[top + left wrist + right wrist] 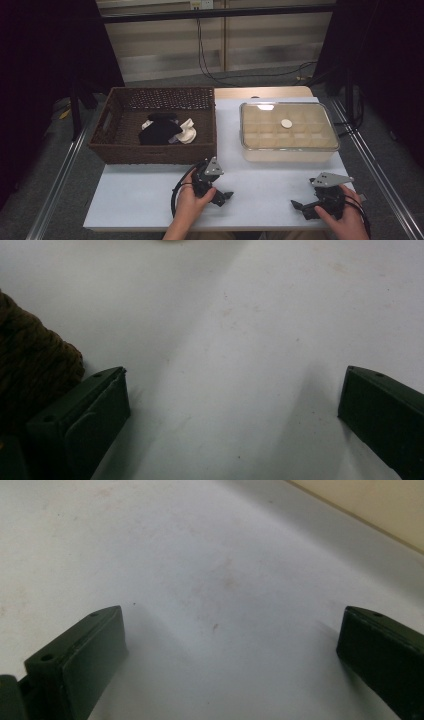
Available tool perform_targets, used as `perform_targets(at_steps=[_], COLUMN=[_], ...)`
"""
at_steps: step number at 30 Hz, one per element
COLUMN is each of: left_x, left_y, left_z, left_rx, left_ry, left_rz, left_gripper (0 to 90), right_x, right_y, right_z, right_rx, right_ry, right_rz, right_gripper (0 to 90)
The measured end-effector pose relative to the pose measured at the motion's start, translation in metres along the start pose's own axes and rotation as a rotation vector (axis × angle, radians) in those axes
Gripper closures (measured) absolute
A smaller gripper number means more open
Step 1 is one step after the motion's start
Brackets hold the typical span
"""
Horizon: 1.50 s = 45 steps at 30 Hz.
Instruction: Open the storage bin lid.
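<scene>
My left gripper [224, 196] rests low on the white table [150, 192], held by a hand in front of the basket's near right corner. In the left gripper view its jaws stand wide apart [235, 410] with only bare table between them. Held by the other hand, my right gripper [300, 206] lies near the table's front right edge. Its jaws are wide apart too [232, 650], again over bare table. A brown wicker basket [125, 150] at the left holds black and white cloth items [165, 131].
A clear lidded plastic box [289, 131] with several compartments stands at the back right. The basket's woven corner [30, 370] lies close to the left gripper's left jaw. A beige strip [380, 505] runs beyond the table edge in the right gripper view.
</scene>
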<state>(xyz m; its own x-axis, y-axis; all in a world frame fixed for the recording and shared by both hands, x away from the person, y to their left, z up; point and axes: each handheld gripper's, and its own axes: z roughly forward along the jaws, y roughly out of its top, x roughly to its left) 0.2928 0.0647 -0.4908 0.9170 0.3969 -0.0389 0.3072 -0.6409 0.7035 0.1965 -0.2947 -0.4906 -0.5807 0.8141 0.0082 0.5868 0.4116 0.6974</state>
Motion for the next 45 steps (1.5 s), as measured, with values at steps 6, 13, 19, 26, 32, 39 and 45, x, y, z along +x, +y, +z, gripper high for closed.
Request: perform_targets(at_steps=[6, 13, 19, 26, 32, 39, 45], left_x=[0.0, 0.0, 0.001, -0.006, -0.019, -0.023, -0.021], left_y=[0.0, 0.0, 0.001, 0.005, 0.021, 0.053, 0.077], left_z=[0.0, 0.0, -0.001, -0.003, -0.009, -0.019, -0.022], left_rx=[-0.001, 0.001, 0.013, 0.047, 0.018, 0.025, -0.013], left_ry=[0.0, -0.001, -0.002, 0.006, -0.027, -0.038, -0.044], left_rz=[-0.001, -0.001, 0.009, -0.001, -0.011, -0.011, -0.052], left_gripper=[0.0, 0.0, 0.0, 1.3, 2.6, 4.0, 4.0], right_x=[0.0, 0.0, 0.0, 0.0, -0.003, -0.008, -0.014], right_y=[0.0, 0.0, 0.0, 0.001, 0.006, 0.017, 0.035], right_z=[0.0, 0.0, 0.0, -0.001, -0.013, -0.027, -0.045], right_rx=[-0.001, -0.004, 0.002, 0.005, -0.002, -0.036, -0.041], right_ry=[0.003, 0.004, 0.005, 0.002, 0.002, 0.013, 0.008], right_rz=[0.003, 0.0, 0.005, 0.007, 0.029, 0.028, 0.007], right_gripper=[0.0, 0.0, 0.0, 0.1, 2.4, 3.4, 3.7])
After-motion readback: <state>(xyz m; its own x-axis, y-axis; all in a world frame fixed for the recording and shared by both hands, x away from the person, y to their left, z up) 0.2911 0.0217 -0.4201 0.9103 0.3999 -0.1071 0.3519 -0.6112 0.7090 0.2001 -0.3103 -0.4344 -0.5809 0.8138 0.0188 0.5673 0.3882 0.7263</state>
